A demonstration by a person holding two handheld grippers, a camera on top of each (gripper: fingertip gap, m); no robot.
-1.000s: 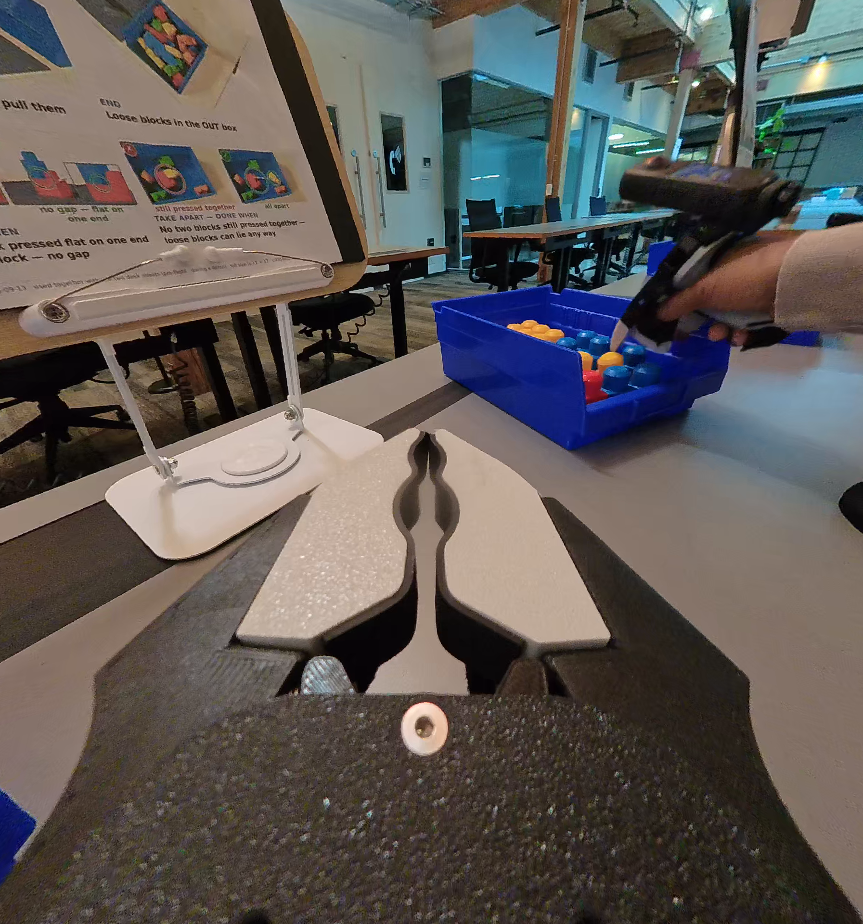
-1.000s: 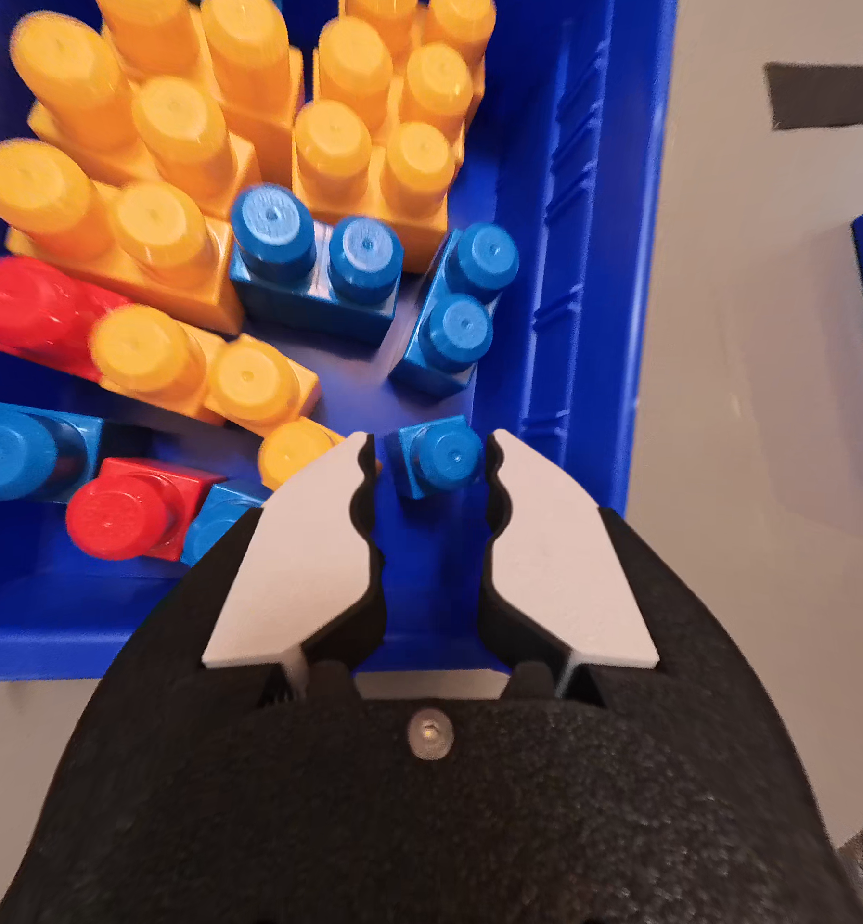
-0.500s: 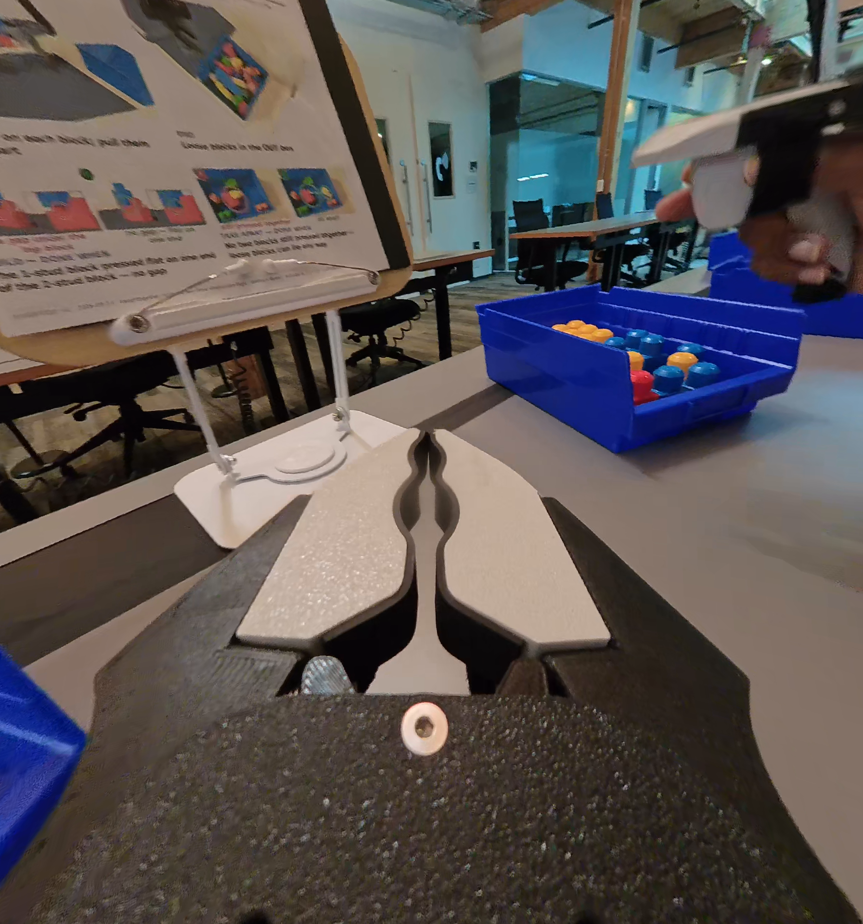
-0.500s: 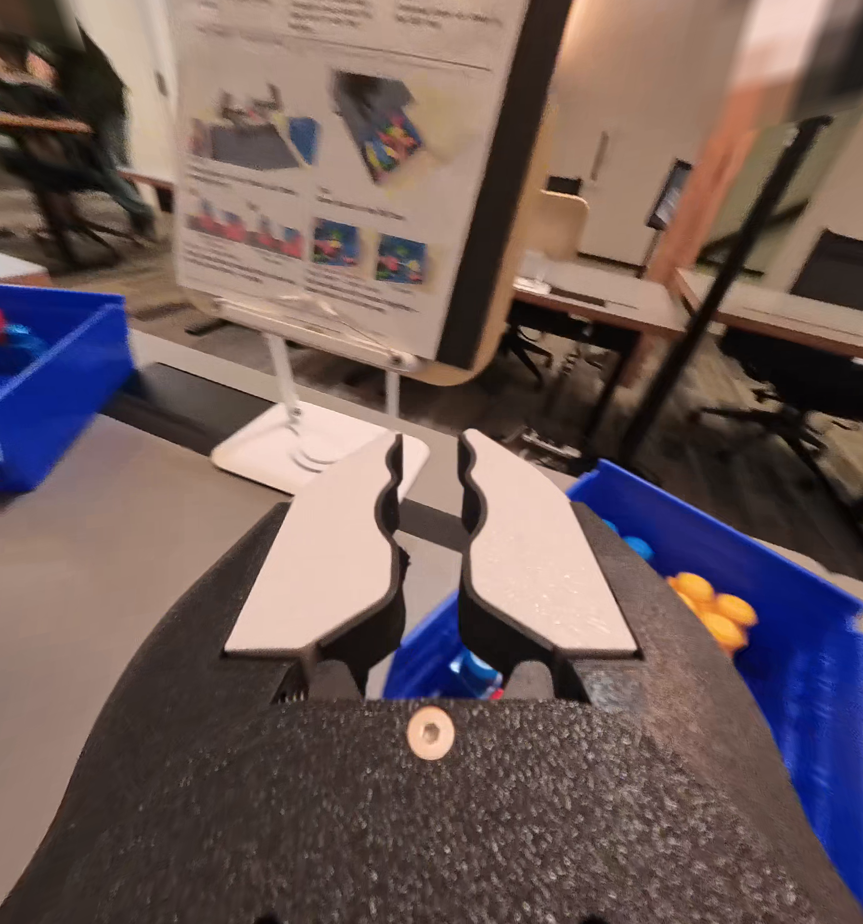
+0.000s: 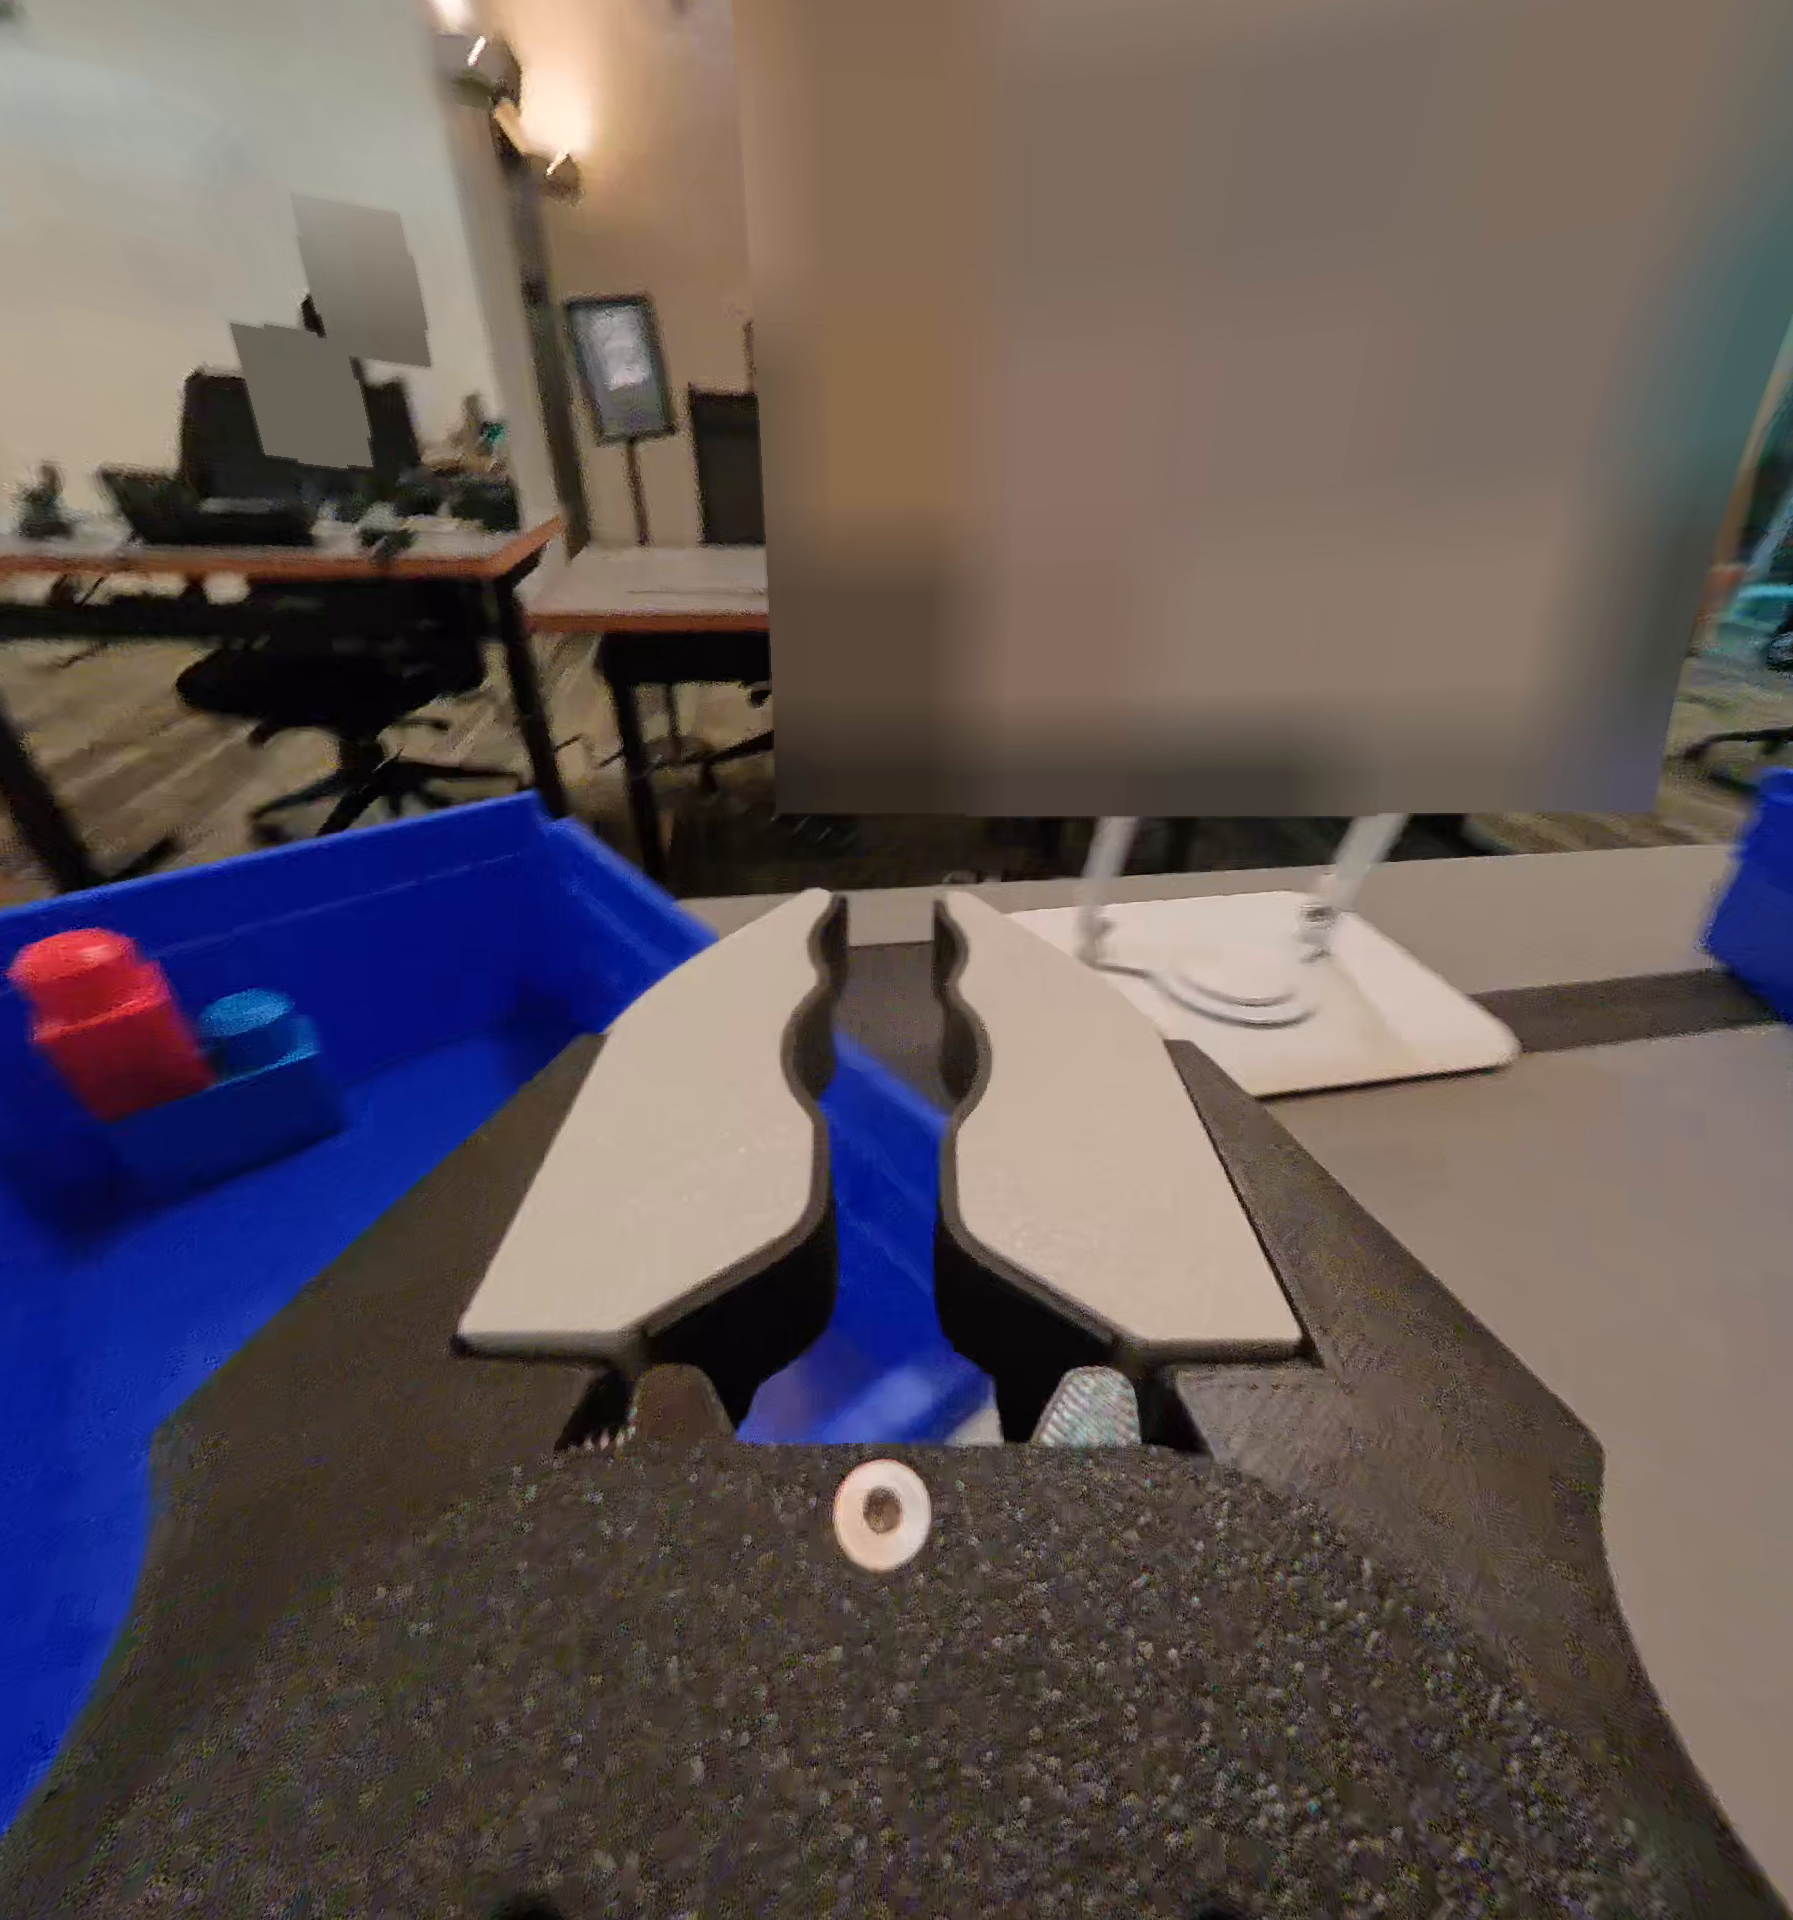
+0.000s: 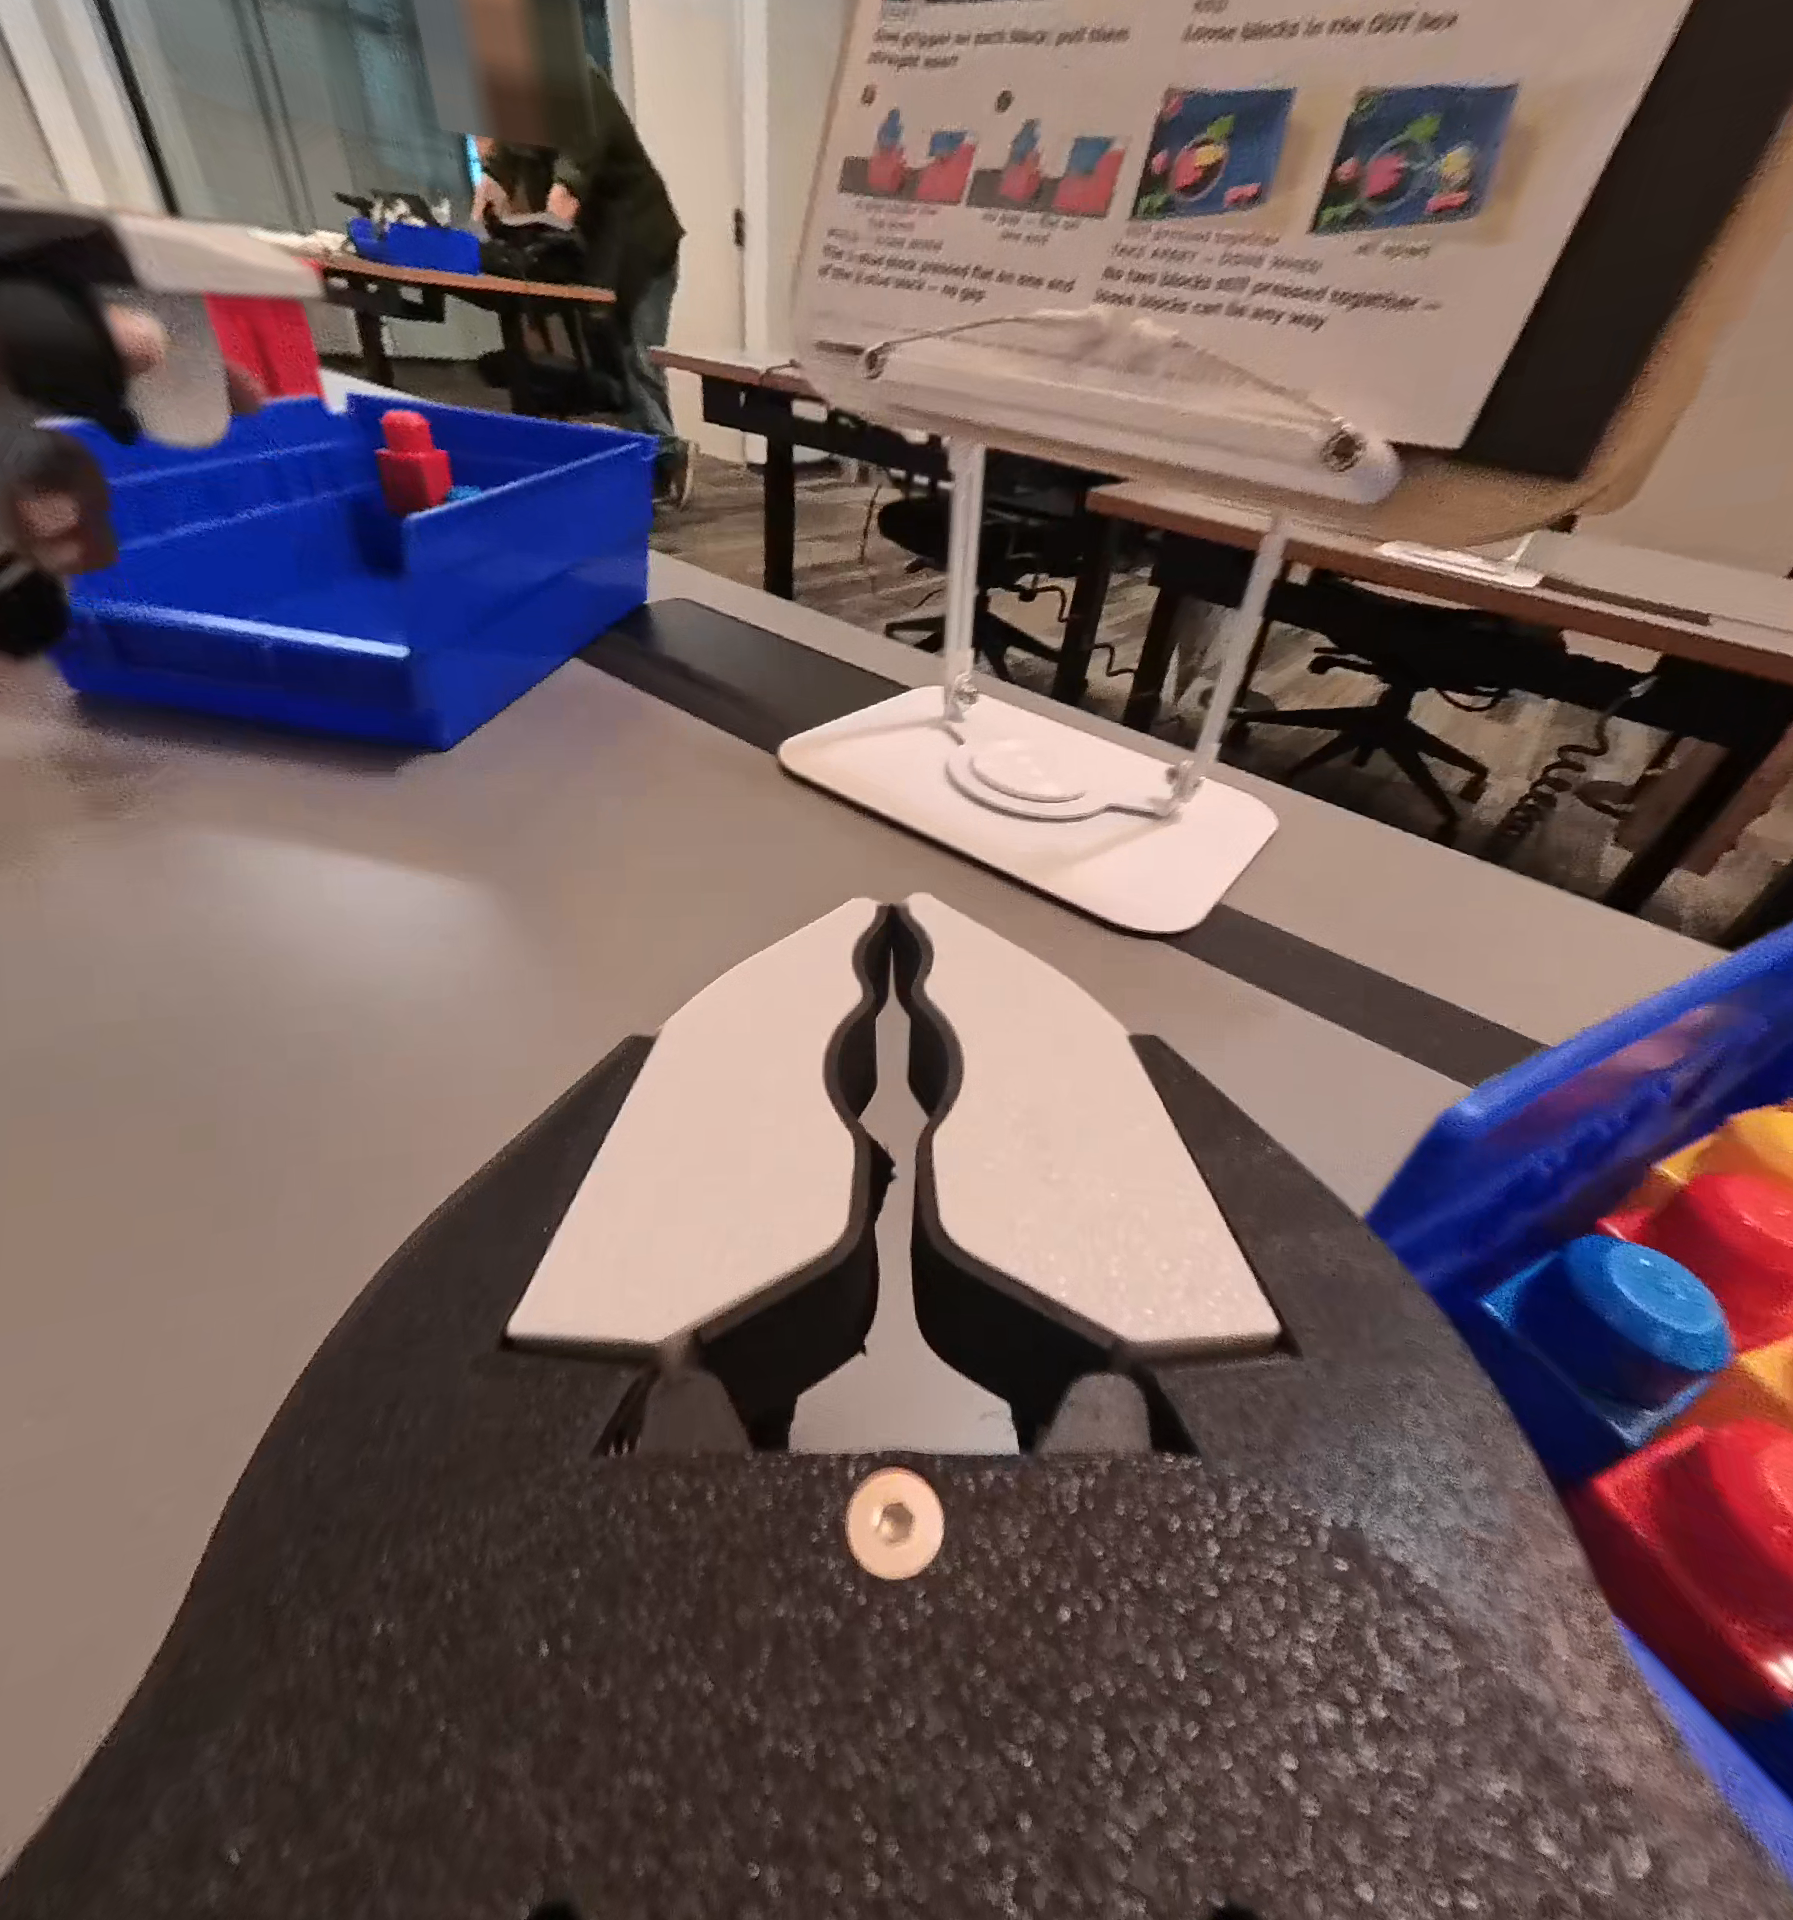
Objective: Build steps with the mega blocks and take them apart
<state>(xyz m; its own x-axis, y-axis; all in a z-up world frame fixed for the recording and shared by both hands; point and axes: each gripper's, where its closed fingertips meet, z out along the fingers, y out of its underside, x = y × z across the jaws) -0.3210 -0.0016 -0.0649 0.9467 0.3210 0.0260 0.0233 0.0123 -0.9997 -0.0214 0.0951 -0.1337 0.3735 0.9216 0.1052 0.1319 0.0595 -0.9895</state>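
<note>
Two hand-held grippers changed: the left hand-held gripper, now slightly parted, reaches the bin holding a finished step; the right hand-held gripper has clenched empty, so disassembly probably follows.

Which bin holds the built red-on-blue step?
The left bin, by the left gripper. The right bin holds only a crowd of blocks.

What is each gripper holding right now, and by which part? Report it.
Nothing is held. The left gripper is open over the blue bin, empty. The right gripper is shut on nothing above the table.
</note>
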